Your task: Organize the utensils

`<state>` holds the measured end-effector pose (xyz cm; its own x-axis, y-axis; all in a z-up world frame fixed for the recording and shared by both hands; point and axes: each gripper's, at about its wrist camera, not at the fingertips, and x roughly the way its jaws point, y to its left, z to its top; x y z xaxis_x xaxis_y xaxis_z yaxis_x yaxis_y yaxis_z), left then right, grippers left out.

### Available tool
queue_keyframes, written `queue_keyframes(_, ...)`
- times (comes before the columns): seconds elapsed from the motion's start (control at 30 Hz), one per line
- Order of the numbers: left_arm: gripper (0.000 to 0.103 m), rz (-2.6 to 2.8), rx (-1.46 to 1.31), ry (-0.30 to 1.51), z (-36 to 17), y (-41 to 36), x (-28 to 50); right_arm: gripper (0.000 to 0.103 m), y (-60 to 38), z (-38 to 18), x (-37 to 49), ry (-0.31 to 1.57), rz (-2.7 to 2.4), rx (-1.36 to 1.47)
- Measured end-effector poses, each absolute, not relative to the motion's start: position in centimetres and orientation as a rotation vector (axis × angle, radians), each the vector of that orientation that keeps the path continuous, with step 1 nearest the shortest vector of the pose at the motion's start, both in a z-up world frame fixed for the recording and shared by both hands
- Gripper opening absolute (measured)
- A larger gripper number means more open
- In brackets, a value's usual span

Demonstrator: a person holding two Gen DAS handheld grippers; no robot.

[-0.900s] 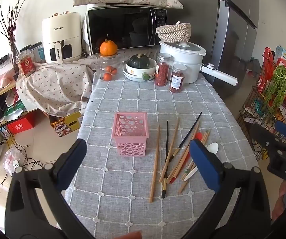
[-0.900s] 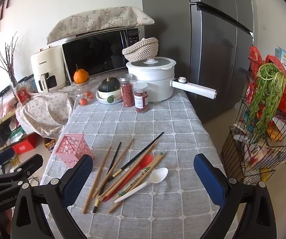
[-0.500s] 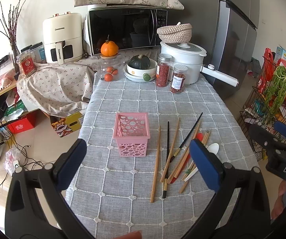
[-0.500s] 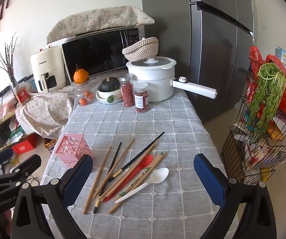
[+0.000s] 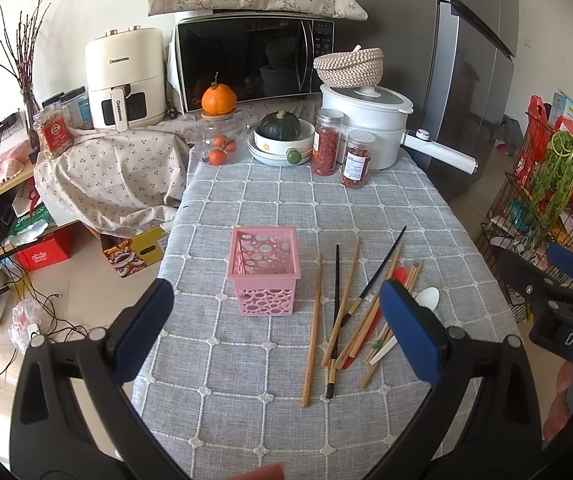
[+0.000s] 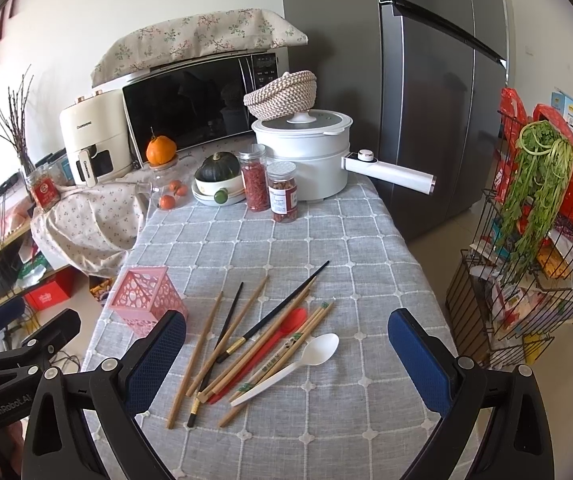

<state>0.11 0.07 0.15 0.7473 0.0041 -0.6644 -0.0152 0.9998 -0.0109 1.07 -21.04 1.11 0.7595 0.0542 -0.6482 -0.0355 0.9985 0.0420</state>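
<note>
Both grippers — left, right — hover with fingers spread wide, empty, above scattered chopsticks.

Black gripper frames, blue-padded fingers

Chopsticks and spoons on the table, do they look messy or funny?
Yes. The chopsticks, a white spoon and a red spoon lie crisscrossed in a loose heap on the grey tablecloth. The pink basket beside them stands upright with nothing visible inside. Nothing looks spilled or broken.
</note>
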Motion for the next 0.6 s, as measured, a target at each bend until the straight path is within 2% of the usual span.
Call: queue_keyframes(0.6, 0.102, 0.013, -0.01, 0.723, 0.26, 0.24, 0.14, 0.102, -21.15, 0.75, 0.94, 0.715, 0.046, 0.034)
